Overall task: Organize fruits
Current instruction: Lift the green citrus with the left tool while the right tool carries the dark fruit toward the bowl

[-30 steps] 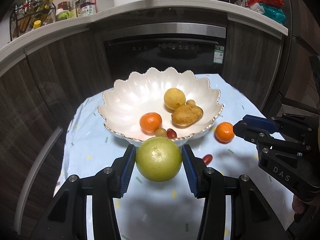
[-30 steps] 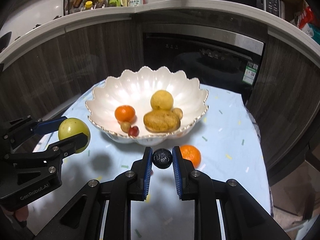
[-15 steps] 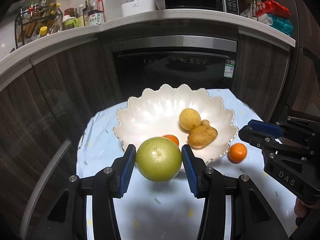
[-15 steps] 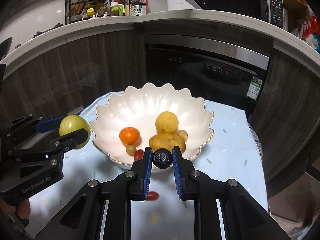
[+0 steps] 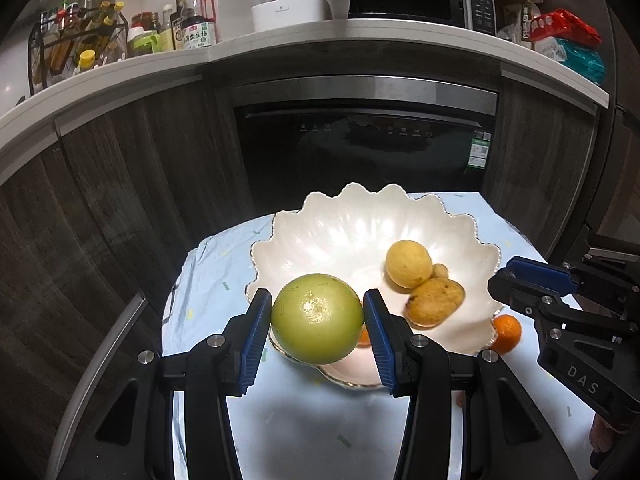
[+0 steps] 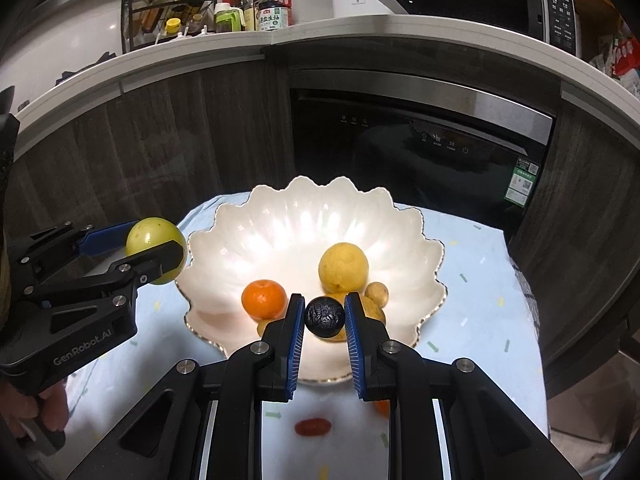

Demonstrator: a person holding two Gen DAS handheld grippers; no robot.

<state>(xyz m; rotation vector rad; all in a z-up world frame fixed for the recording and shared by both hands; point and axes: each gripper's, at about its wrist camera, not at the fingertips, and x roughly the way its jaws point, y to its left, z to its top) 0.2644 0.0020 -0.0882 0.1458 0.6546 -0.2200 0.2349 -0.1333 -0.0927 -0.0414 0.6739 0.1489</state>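
My left gripper [image 5: 317, 319] is shut on a large green round fruit [image 5: 317, 318], held above the near left rim of the white scalloped bowl [image 5: 320, 232]. My right gripper [image 6: 325, 317] is shut on a small dark wrinkled fruit [image 6: 325, 317] over the bowl's [image 6: 280, 220] near edge. Inside the bowl lie a yellow lemon [image 6: 343, 267], an orange mandarin [image 6: 264, 298] and a brown potato-like piece [image 5: 434, 302]. Another mandarin [image 5: 506, 333] and a small red fruit [image 6: 313, 427] rest on the cloth outside it.
The bowl stands on a small table under a light blue speckled cloth [image 6: 480, 300]. Dark wood cabinets and a built-in dishwasher [image 5: 368, 148] rise close behind. A white countertop [image 5: 120, 76] above carries bottles, a rack, a rice cooker and a microwave.
Both grippers have risen and advanced toward the bowl with their fruits held. The green fruit now overlaps the bowl's rim, and the dark fruit hangs over its near edge.
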